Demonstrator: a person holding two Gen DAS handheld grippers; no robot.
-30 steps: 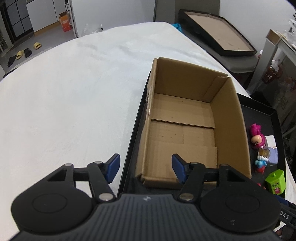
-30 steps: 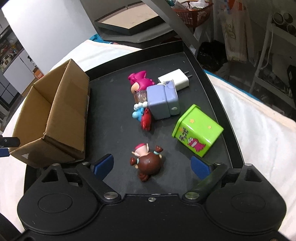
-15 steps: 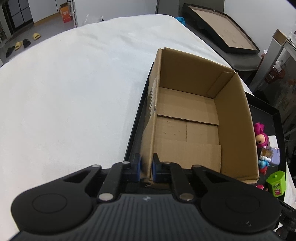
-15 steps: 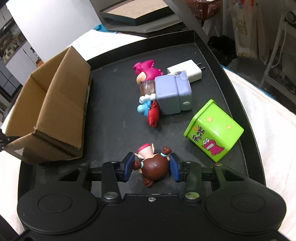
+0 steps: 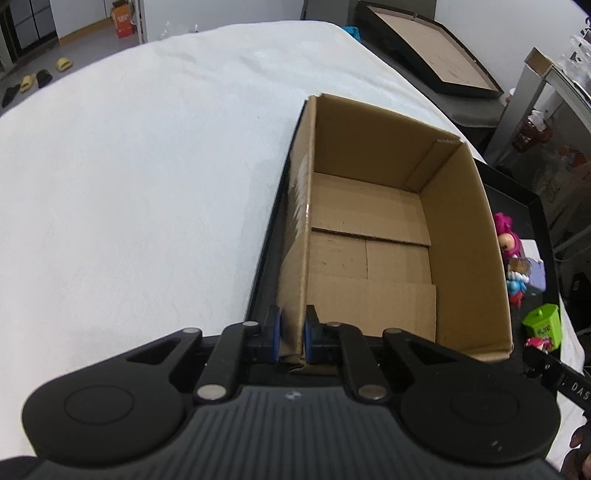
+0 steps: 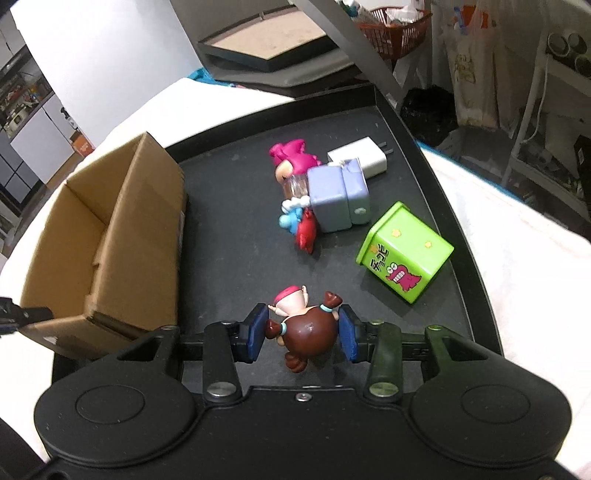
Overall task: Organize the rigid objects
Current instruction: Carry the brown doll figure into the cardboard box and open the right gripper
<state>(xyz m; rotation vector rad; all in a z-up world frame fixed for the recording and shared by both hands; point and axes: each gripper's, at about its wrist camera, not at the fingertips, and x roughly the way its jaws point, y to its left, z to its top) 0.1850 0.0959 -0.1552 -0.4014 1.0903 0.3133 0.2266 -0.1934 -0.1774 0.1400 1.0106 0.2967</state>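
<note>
An empty open cardboard box (image 5: 369, 254) stands on the left part of a black tray (image 6: 229, 266). My left gripper (image 5: 291, 334) is shut on the near left corner of the box wall. The box also shows in the right wrist view (image 6: 110, 236). My right gripper (image 6: 303, 334) is shut on a brown-haired doll figure (image 6: 304, 328) lying on the tray. Beyond it lie a green cube (image 6: 404, 251), a lilac block (image 6: 338, 199), a pink-haired figure (image 6: 291, 158), a blue and red figure (image 6: 299, 225) and a white charger (image 6: 358, 157).
The tray sits on a white-covered table (image 5: 147, 177). Its raised rim (image 6: 458, 206) runs along the right side. A framed board (image 5: 436, 55) and shelving with a red basket (image 6: 391, 26) stand beyond the table.
Both grippers went from open to shut: the left closed on the box's corner wall, the right closed on the brown-haired doll. The right gripper has since risen a little with the doll.
</note>
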